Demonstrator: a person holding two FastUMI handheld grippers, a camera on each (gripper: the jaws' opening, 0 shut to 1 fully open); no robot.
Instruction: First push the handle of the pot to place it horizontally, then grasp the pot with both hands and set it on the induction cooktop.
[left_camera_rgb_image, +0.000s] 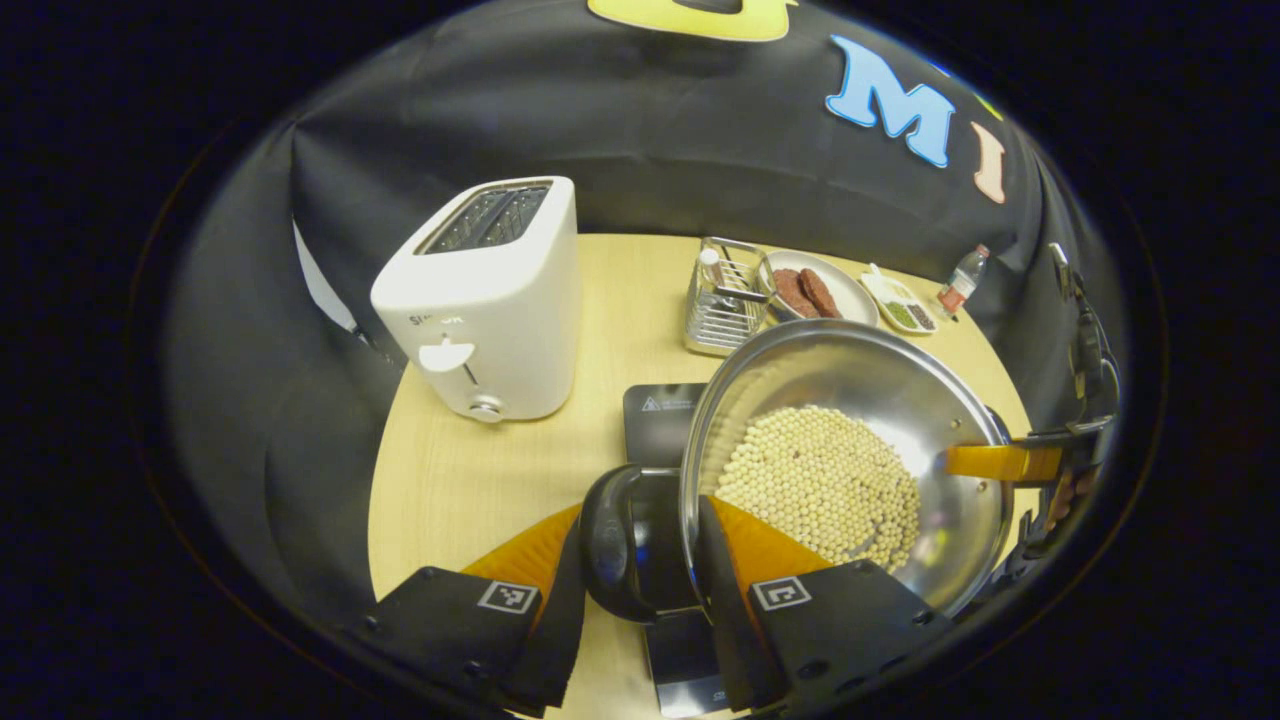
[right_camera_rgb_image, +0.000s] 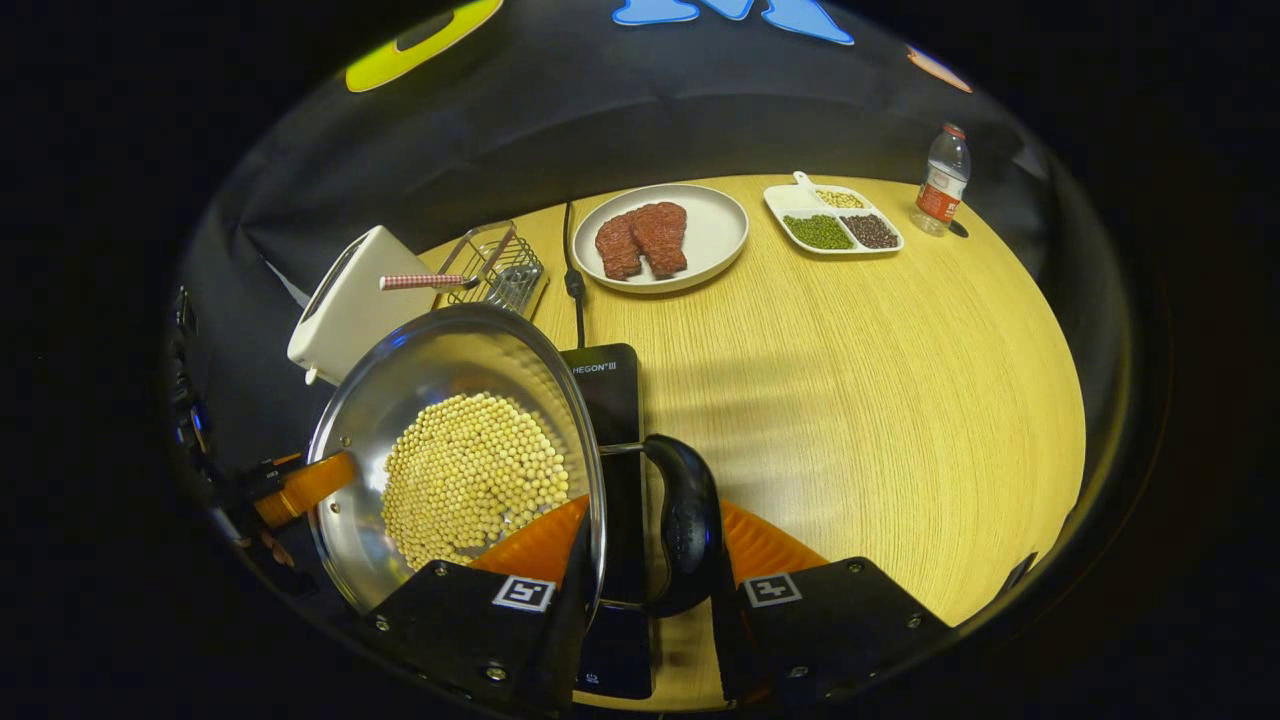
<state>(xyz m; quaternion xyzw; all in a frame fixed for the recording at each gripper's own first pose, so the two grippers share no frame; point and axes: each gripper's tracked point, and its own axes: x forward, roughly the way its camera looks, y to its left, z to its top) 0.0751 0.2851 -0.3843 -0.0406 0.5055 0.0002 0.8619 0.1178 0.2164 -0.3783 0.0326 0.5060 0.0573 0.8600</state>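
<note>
We see a brightly lit table from overhead, glare inside the pot, dim edges curved by fisheye distortion

Round light wooden table, black cloth wall behind, warm overhead light
</note>
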